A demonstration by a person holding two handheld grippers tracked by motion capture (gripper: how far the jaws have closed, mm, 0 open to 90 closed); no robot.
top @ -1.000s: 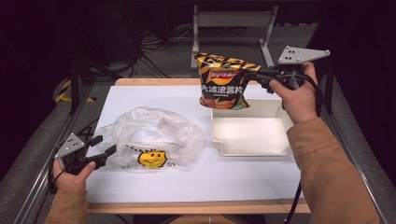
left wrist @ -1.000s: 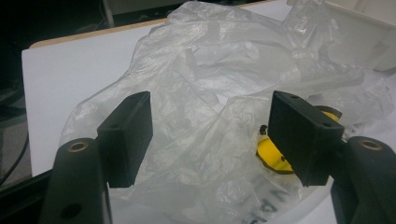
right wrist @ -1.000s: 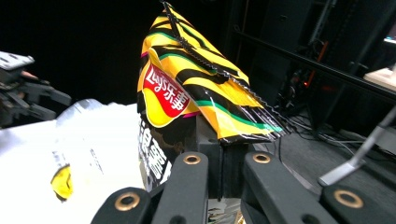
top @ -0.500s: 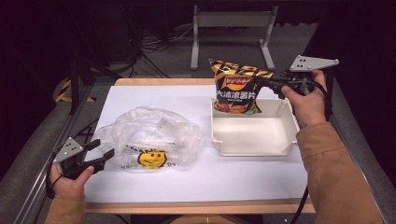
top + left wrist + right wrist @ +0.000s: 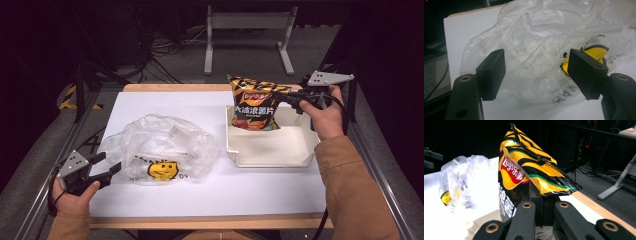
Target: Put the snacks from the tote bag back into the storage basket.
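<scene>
The white-covered table (image 5: 165,105) carries, toward its left front, a crumpled clear plastic bag (image 5: 160,147) with a yellow smiley print, and toward its right edge an open cream tray (image 5: 272,150). Over the last second the Lay's chip bag (image 5: 255,102) has travelled from above the tray's far-left corner to the tray itself: it was hanging clear of the rim, and now its lower end stands inside the tray against the far wall, upright and slightly tilted. That suggests the placing is nearly done, with only the release left. The right gripper (image 5: 295,97) has its jaws pressed together on the bag's crimped top corner; in the right gripper view the black jaws close on the foil of the chip bag (image 5: 524,170) just below the seal. The left gripper (image 5: 107,170) has stayed at the table's front-left corner, shifting only a little, its jaws spread wide and holding nothing. In the left gripper view its two pads (image 5: 492,72) frame the near edge of the plastic bag (image 5: 536,50) without touching it.
</scene>
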